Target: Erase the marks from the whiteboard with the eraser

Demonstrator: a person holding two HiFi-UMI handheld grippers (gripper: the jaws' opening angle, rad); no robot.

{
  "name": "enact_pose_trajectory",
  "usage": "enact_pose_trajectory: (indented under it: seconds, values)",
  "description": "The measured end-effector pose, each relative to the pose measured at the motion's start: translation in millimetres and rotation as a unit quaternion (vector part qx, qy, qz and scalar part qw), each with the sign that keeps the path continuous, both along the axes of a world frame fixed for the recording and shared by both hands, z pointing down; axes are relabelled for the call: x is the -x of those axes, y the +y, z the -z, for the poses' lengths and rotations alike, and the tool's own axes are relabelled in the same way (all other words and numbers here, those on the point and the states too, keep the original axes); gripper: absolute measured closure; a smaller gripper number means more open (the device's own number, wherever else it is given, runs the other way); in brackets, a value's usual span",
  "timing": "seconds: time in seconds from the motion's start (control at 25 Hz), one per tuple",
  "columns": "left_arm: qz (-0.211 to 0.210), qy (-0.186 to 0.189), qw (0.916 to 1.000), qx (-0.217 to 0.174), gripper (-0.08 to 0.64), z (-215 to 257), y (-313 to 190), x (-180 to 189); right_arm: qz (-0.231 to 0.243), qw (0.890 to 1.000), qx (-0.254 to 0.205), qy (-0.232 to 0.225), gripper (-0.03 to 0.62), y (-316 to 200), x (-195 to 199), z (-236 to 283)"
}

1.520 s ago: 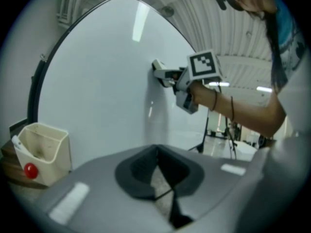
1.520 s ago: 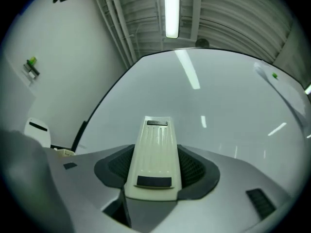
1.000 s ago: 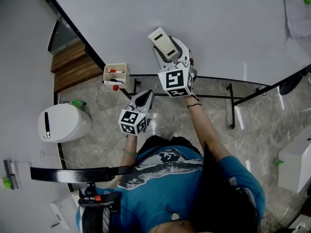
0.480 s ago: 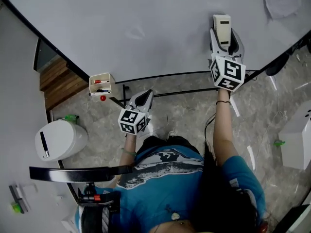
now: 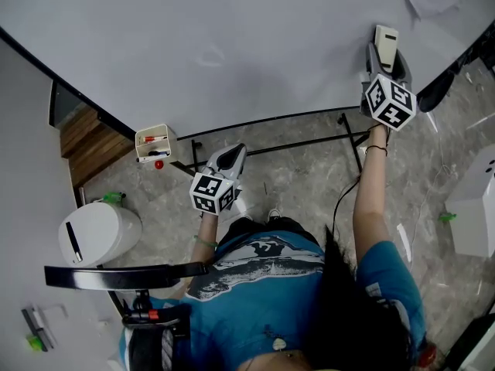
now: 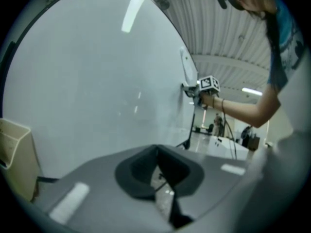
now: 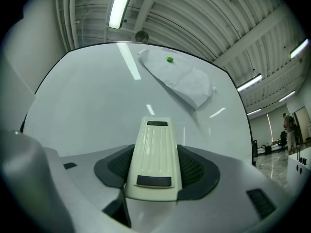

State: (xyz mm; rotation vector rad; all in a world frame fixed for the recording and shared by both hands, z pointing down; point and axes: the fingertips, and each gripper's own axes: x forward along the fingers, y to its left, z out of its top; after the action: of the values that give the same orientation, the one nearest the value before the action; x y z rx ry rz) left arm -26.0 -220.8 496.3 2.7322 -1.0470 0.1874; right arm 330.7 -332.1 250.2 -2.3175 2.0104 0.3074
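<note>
Right gripper view alone shows the grip: right gripper (image 7: 154, 177) jaws clamp cream ribbed plastic eraser (image 7: 153, 147) (dark patch each end), glossy white whiteboard (image 7: 87, 106) just ahead. Left gripper (image 6: 158, 173) jaws together, empty.

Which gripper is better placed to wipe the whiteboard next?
Right: the right gripper grips the cream plastic eraser up at the white whiteboard; the left gripper is shut, empty and hangs low, off the board.

Cream marker box (image 5: 155, 143) holding pens, white rounded bin (image 5: 99, 233) on grey stone floor (image 5: 298, 185), paper sheet (image 7: 182, 79) under green magnet (image 7: 169, 59).
</note>
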Motion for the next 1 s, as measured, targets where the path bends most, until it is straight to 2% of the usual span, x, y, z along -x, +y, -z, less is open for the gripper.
enact_pose_trajectory:
  seconds: [0.32, 0.48, 0.68, 1.0]
  values:
    - [0.020, -0.003, 0.9998, 0.004, 0.555, -4.2, -2.4, 13.8, 0.011, 1.000, -0.001, -0.012, 0.328, -12.6, 14.2, -7.8]
    - [0.025, -0.004, 0.9997, 0.008, 0.555, -8.8, -1.2, 19.3, 0.028, 1.000, -0.010, -0.010, 0.328, -15.3, 37.3, -5.6]
    - [0.034, -0.002, 0.9994, 0.009, 0.555, -11.7, 0.0, 27.9, 0.073, 0.997, -0.027, 0.011, 0.328, -18.3, 101.4, 0.1]
    - [0.055, -0.001, 0.9984, 0.012, 0.555, -14.2, 0.3, 40.6, 0.135, 0.987, -0.043, 0.079, 0.328, -18.7, 225.9, -0.8]
